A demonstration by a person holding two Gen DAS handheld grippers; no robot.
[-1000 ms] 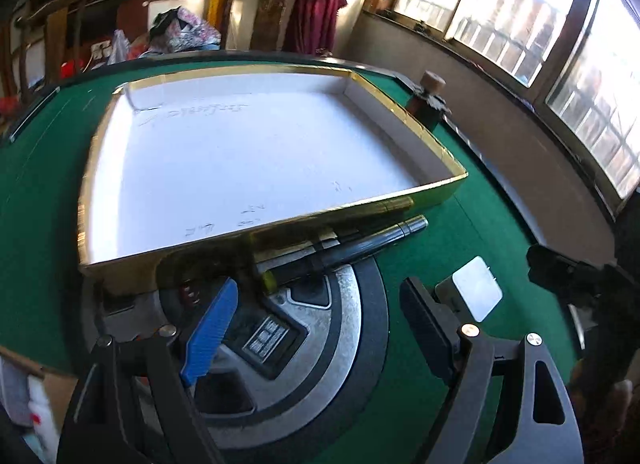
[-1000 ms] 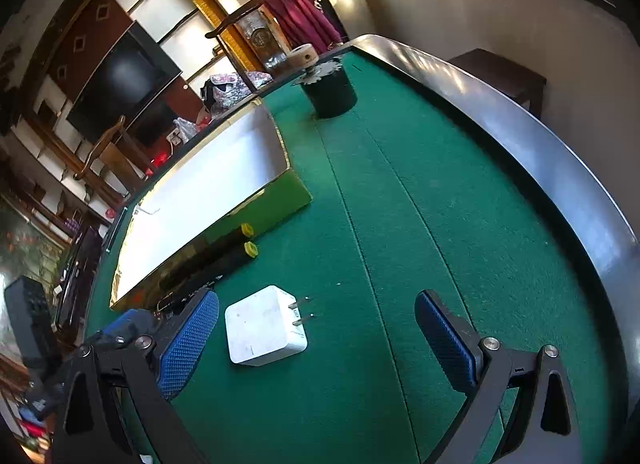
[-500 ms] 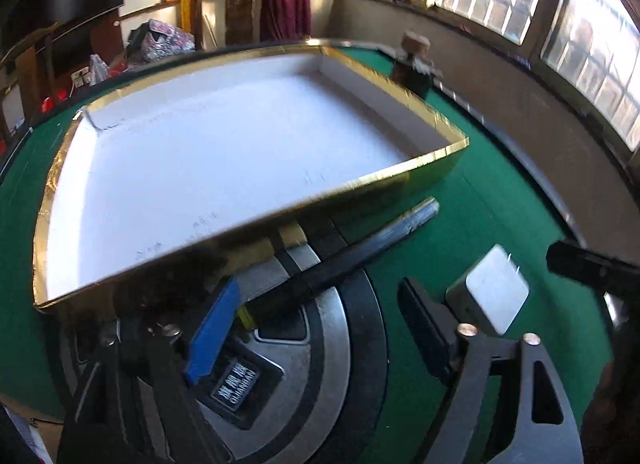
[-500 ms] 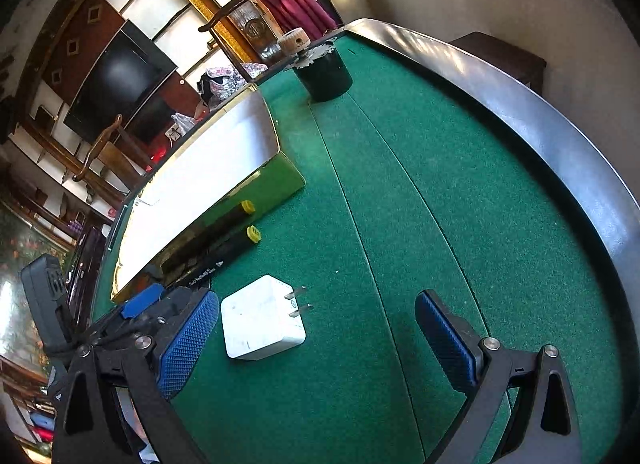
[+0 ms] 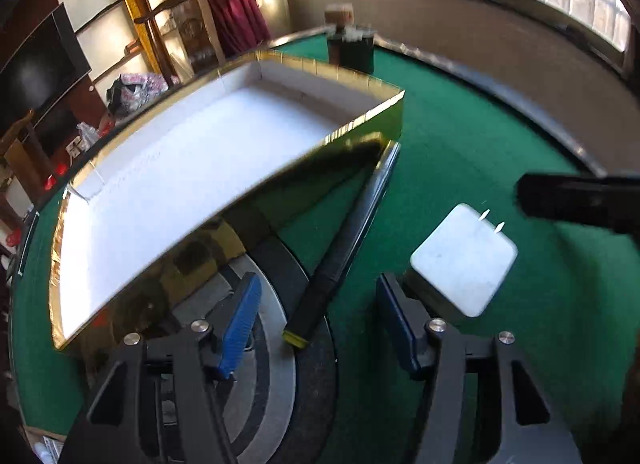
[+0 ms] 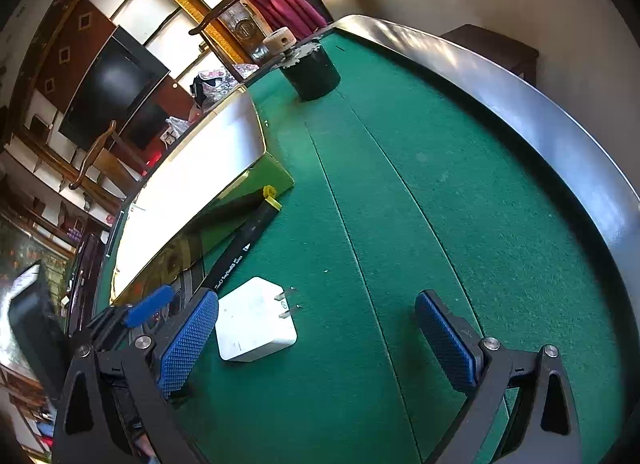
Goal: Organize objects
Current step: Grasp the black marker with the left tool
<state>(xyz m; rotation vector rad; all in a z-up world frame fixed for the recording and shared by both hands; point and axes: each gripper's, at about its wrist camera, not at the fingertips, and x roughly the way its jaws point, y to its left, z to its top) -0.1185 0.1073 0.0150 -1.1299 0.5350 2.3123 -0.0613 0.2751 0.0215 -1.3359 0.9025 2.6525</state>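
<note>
Small white print on marker (image 6: 240, 252), unreadable.

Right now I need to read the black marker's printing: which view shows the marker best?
The right wrist view: the black marker lies unobstructed, white lettering and yellow end cap visible. The left wrist view shows it blurred, far end under the gold box, no lettering.

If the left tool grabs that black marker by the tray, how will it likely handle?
The marker looks stiff and slim, so probably light. Its round barrel may roll on the felt if nudged. One end lies on a round device, so it may tilt when pinched.
</note>
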